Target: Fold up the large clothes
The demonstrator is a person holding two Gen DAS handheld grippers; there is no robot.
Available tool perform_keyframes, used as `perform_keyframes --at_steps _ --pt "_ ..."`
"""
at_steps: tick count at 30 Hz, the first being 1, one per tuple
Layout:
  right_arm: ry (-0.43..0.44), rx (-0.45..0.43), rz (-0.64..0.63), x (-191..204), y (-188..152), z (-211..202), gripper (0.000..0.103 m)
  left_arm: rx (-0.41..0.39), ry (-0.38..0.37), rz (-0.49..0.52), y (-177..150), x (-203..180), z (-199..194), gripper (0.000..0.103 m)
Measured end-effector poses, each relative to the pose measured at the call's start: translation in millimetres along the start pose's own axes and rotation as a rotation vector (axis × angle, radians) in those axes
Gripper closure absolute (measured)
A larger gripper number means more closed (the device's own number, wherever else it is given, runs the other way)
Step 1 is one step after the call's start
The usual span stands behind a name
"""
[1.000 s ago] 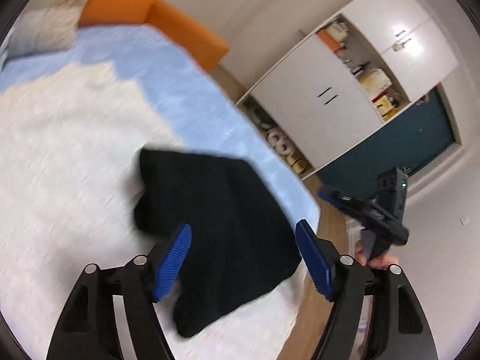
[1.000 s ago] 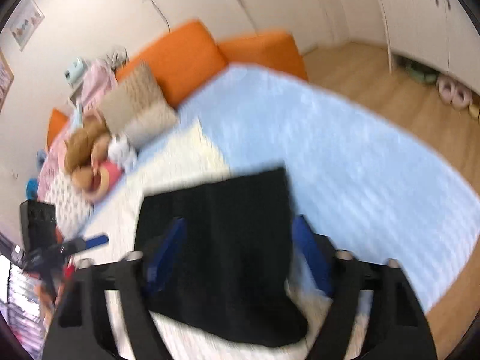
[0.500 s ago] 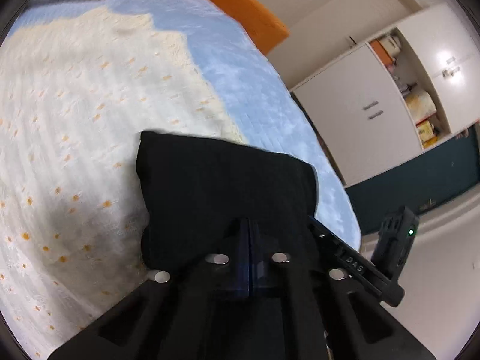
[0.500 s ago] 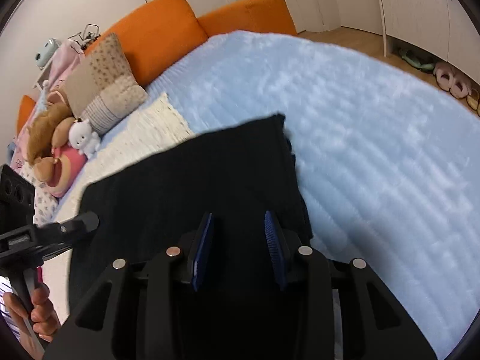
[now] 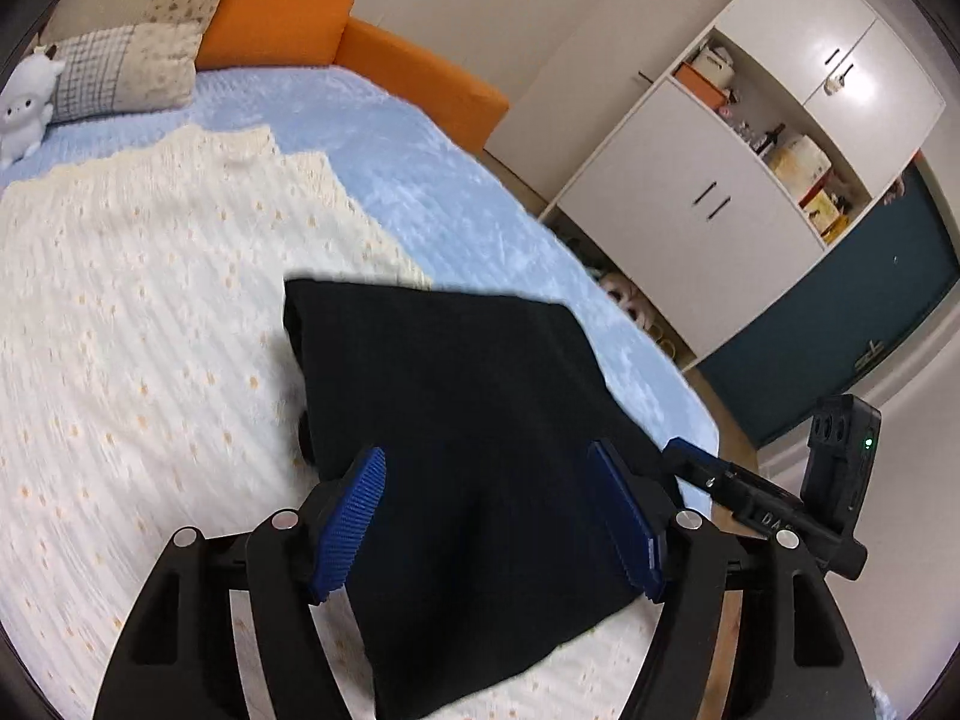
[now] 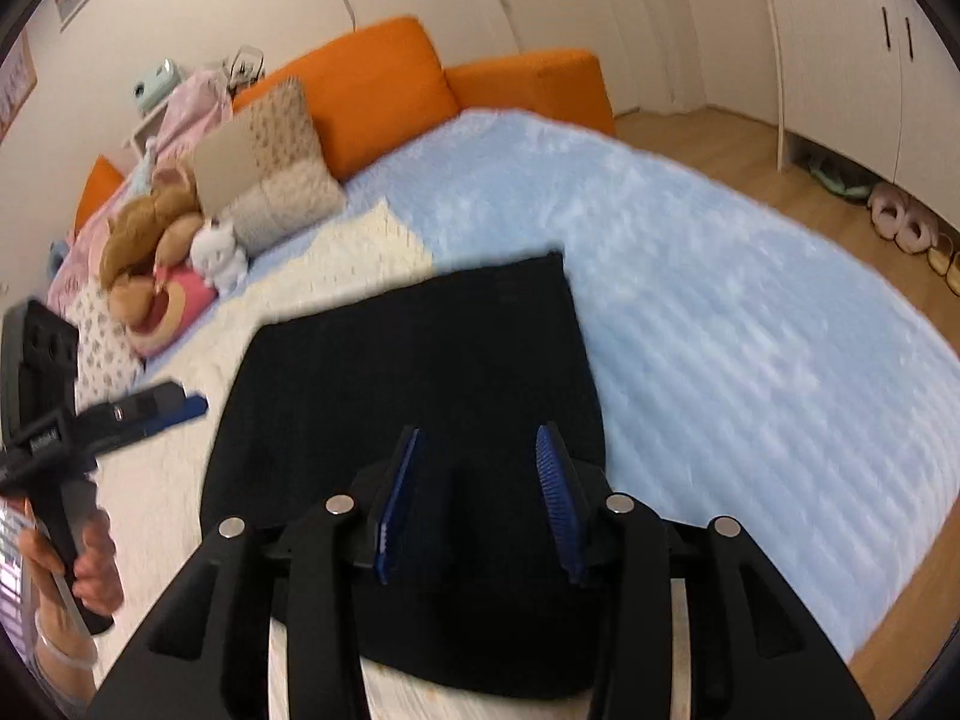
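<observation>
A black garment (image 5: 468, 420) lies folded into a rough rectangle on the bed; it also shows in the right wrist view (image 6: 420, 372). My left gripper (image 5: 489, 516) is open, its blue pads apart over the garment's near edge, holding nothing. My right gripper (image 6: 477, 492) is open too, its pads apart above the garment's near edge. The right gripper's tip appears at the right of the left wrist view (image 5: 762, 504). The left gripper appears at the left of the right wrist view (image 6: 90, 420).
The garment rests on a cream knitted blanket (image 5: 138, 312) over a light blue bedspread (image 6: 720, 324). Pillows (image 6: 270, 162) and plush toys (image 6: 162, 222) lie by the orange headboard (image 6: 372, 90). A white wardrobe (image 5: 720, 180) and wooden floor (image 6: 750, 144) lie beyond the bed.
Half a second ago my left gripper was shut and my right nearly shut on the black garment. Both have opened and drawn back a little, and the garment lies free.
</observation>
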State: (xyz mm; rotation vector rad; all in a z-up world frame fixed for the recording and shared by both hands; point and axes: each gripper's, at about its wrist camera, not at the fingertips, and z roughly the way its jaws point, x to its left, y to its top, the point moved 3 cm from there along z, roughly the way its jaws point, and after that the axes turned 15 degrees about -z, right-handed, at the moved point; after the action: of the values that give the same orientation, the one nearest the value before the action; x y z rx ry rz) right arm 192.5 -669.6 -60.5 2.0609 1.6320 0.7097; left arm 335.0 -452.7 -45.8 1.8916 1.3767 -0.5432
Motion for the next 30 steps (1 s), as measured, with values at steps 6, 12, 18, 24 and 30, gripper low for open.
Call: perform_keyframes --at_steps 6,12,18,24,30 --pt "-0.017 0.089 0.001 3 -37 32 0.063 0.098 0.030 -0.066 -17 31 44 0.043" --pt "-0.046 0.099 -0.009 8 -44 46 0.061 0.095 0.013 -0.079 -18 40 47 0.045" --pt "-0.080 0.084 -0.038 13 -43 39 0.060 0.026 0.093 0.004 -29 26 20 0.045" --pt "-0.155 -0.110 -0.087 49 -43 -22 0.011 -0.358 0.265 0.246 -73 -18 -65 0.007" --pt "-0.275 -0.274 -0.196 107 -57 -73 0.005 -0.513 0.368 0.244 -108 -36 -104 0.003"
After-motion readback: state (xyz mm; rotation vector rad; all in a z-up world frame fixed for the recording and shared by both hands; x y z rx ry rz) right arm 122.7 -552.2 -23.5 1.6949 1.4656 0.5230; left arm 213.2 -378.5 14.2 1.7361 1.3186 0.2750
